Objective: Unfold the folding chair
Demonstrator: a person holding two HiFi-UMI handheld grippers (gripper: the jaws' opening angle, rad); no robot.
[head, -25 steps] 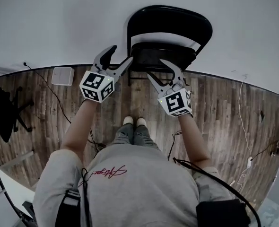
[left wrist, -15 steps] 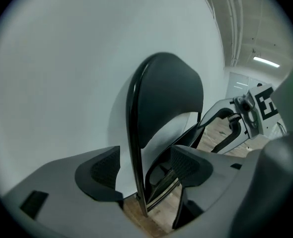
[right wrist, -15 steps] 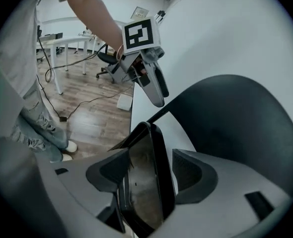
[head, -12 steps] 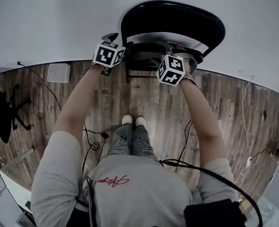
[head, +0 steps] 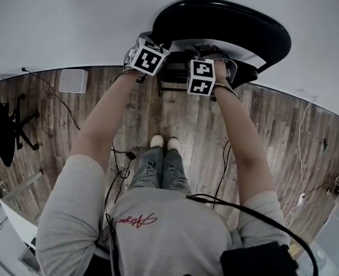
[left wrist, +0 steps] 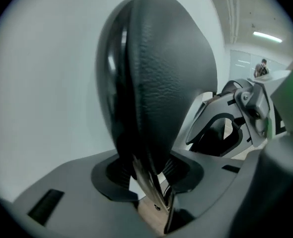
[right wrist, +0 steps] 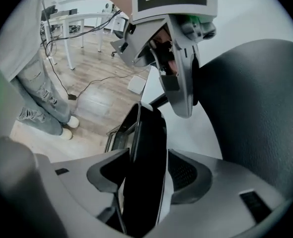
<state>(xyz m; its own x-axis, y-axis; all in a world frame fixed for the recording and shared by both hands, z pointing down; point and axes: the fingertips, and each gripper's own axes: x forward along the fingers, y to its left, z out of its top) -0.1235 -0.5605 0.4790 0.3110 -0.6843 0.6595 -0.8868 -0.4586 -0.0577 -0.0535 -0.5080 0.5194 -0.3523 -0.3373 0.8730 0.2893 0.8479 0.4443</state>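
By wall (head: 54,16), left gripper (left wrist: 149,175) jaws (just closing) pinch backrest (left wrist: 161,73); right gripper (right wrist: 147,175) jaws, just widened, straddle seat (right wrist: 149,128).

The head camera is looking steeply down from overhead, taking in the floor (head: 181,117) and, farthest out, the chair (head: 221,25) by the wall (head: 72,22). The left gripper (head: 139,47) camera is peering along its own jaws, very close on the chair's back, and the right gripper (left wrist: 213,130) is showing at its right edge. The right gripper's camera is pointing down along its jaws, equally close, and is catching the left gripper above. All three are sharing the chair.
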